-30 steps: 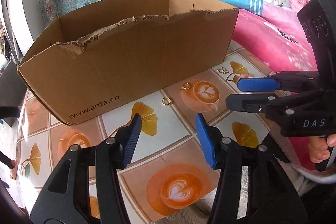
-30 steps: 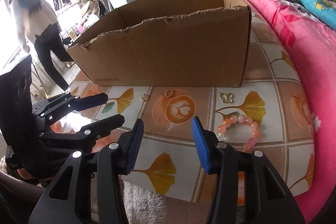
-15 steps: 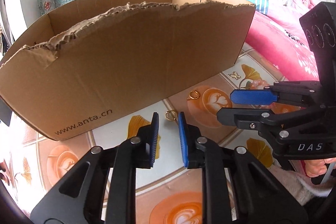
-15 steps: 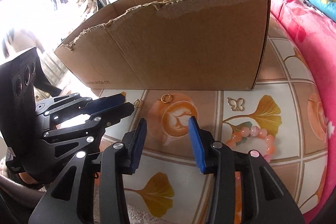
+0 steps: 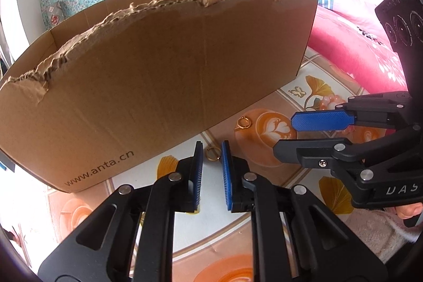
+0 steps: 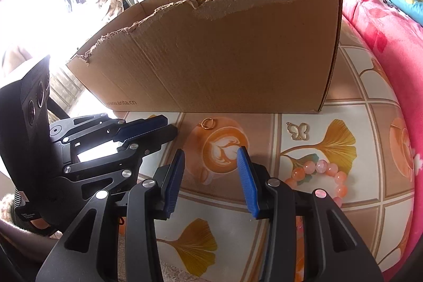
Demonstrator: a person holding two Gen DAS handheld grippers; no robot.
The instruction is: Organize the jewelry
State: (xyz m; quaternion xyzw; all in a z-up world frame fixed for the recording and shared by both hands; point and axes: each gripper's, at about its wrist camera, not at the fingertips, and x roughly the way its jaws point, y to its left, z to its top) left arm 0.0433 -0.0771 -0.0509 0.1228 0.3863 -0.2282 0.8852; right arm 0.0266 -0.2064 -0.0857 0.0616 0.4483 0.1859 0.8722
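Across the upper half of both views stands a torn cardboard box [image 5: 158, 75] on a tiled counter [image 6: 357, 128]. Lower centre in the left view, the left tool [image 5: 212, 153] has its jaws narrowly parted around a gold ring [image 5: 212, 153], not yet closed on it. The right tool [image 6: 210, 159] gapes open, empty. Right of it lie a bead bracelet [image 6: 325, 173], a butterfly charm [image 6: 297, 130], and a second ring [image 6: 207, 123].

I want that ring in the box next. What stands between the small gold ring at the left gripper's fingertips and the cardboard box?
Nothing lies on the tablecloth between the gold ring and the cardboard box. The left gripper brackets the ring, jaws narrowly apart. The box's near wall, with its torn top edge, must be lifted over.
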